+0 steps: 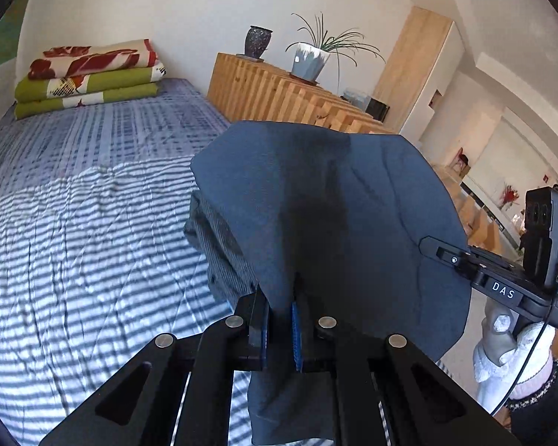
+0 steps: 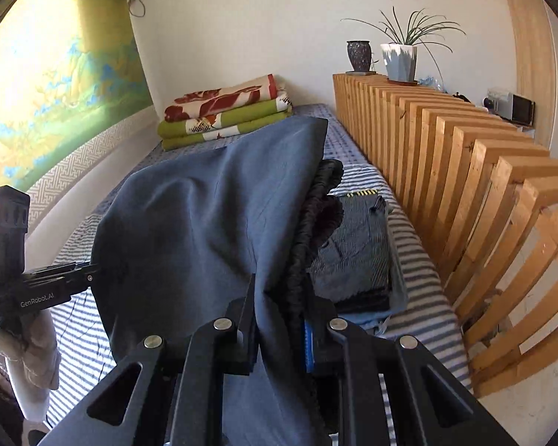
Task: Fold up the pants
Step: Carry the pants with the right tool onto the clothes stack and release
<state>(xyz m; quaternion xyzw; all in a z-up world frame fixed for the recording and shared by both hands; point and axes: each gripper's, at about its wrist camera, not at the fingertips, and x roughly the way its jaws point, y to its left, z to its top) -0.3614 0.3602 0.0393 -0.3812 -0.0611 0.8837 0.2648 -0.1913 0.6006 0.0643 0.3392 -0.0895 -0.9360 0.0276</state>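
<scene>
- Pants (image 1: 334, 200) up in the air, dark blue-grey cloth held above the striped bed (image 1: 74, 223); both tools have a piece of them
- Left tool (image 1: 281, 319) is clenched on a fold of the pants; blue pads pinch the cloth, the rest billows out ahead and hangs below the jaws
- Right tool (image 2: 279, 330) is clamped on the pants too, right at the gathered elastic waistband (image 2: 308, 230); cloth drapes off to the left of it
- From the left wrist view the other tool shows at the right edge, a gloved hand (image 1: 502, 338) beneath it; it sits at the far side of the cloth
- A stack of folded dark clothes (image 2: 357, 252) lies on the bed beside the slatted wooden partition (image 2: 465, 171)
- At the head of the bed, folded blankets (image 2: 223, 111) in red, cream and green; a dark vase (image 2: 359, 55) and a potted plant (image 2: 400, 59) stand on top of the partition
</scene>
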